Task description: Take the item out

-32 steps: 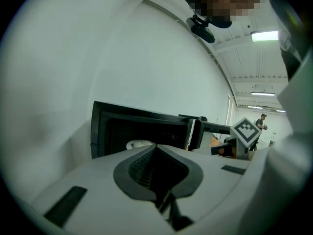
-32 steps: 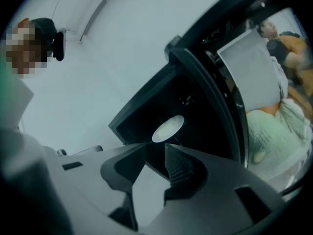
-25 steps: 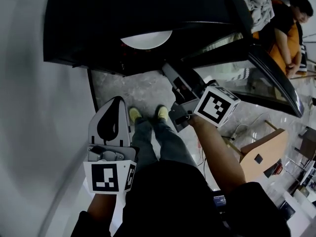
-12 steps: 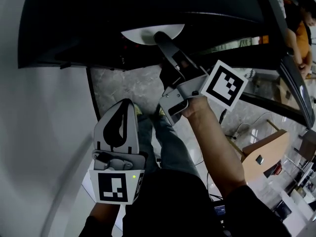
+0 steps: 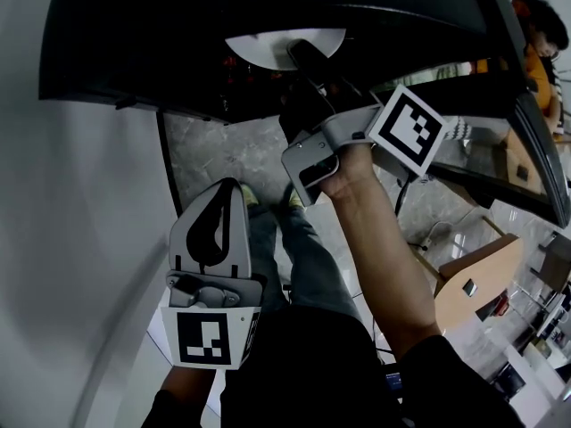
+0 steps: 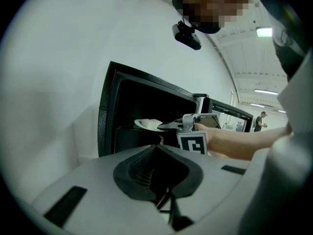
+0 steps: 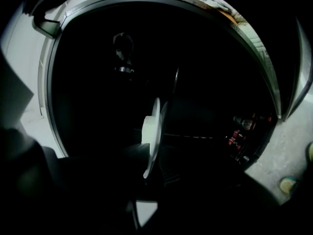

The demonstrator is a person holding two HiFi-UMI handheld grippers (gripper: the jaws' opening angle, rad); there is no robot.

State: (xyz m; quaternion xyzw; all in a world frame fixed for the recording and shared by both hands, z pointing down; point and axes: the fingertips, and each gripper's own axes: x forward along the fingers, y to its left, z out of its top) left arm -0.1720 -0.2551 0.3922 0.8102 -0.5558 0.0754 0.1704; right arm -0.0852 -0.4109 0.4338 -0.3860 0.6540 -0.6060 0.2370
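One white plate [image 5: 259,48] in black oven [image 5: 134,43], right claw [image 5: 302,52] pinching its rim; left claw [image 5: 223,193] closed

We count one cabinet [image 5: 134,43], with one open door [image 5: 464,154]. One plate [image 5: 284,45] inside, one white block [image 6: 152,123] on it. Two tongs: left tongs [image 5: 223,188], right tongs [image 5: 308,53]. Two marker cubes [image 5: 408,127], one per tongs. Two shoes [image 5: 294,200]. One wooden box [image 5: 473,279]. One bystander [image 5: 535,47] in head view, one distant figure [image 6: 258,121] in left gripper view; we can't tell if they're the same person.
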